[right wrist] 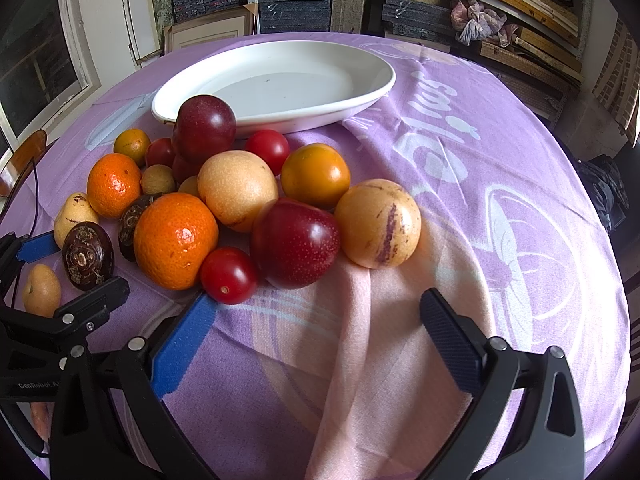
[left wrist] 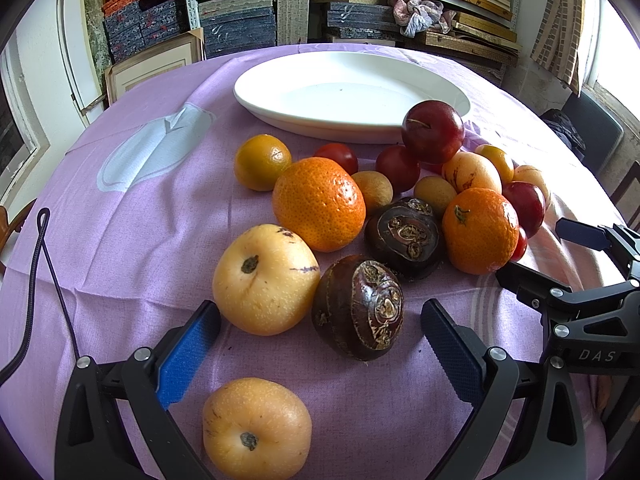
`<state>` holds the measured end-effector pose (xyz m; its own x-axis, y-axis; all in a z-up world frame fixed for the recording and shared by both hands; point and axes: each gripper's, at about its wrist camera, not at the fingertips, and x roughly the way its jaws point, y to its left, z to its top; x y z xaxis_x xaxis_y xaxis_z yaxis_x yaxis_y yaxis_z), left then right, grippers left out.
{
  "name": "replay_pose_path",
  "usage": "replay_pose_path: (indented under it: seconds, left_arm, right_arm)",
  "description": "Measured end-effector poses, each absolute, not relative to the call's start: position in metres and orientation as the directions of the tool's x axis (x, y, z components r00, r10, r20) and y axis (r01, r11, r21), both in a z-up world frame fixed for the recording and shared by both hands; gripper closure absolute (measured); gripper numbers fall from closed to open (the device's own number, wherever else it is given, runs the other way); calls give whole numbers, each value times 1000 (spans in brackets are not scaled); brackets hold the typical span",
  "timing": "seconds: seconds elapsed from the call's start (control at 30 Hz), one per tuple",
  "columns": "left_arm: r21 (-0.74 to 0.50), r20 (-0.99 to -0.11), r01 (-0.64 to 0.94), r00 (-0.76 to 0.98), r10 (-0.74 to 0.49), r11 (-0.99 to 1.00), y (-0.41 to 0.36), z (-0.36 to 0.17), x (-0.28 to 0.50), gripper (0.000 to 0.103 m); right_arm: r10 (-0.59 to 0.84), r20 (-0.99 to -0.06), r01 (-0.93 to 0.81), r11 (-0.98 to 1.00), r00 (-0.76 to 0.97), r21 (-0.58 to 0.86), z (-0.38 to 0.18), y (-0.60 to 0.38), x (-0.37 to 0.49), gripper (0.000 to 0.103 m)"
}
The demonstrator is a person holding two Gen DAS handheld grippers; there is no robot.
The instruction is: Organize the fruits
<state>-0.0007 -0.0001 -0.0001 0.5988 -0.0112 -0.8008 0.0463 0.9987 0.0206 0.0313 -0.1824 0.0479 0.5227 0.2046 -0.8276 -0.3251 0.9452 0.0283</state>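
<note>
A pile of fruit lies on a purple tablecloth (left wrist: 132, 248) in front of an empty white oval plate (left wrist: 352, 96). My left gripper (left wrist: 320, 312) is open, with a dark water chestnut (left wrist: 358, 308) between its fingertips, untouched. A yellow melon (left wrist: 264, 280) sits by its blue finger (left wrist: 188, 352), and another (left wrist: 256, 428) lies close under the camera. Oranges (left wrist: 319, 204) and a red plum (left wrist: 433, 131) lie further in. My right gripper (right wrist: 318, 302) is open over bare cloth, just short of a red plum (right wrist: 295, 242) and a cherry tomato (right wrist: 228, 275).
Shelves (left wrist: 256, 20) stacked with boards and boxes stand behind the table. A dark chair (left wrist: 592, 128) sits at the right edge. A black cable (left wrist: 44, 264) trails across the cloth on the left. Bare cloth (right wrist: 500, 184) spreads right of the pile.
</note>
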Motion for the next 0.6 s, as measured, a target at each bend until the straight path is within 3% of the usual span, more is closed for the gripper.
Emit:
replay_pose_path:
  seconds: [0.6]
  left_arm:
    - [21,-804,194,586,-98,981,10,-3,-10,3]
  right_arm:
    - [322,-827,-539,842,460,28,50,-210,10,4]
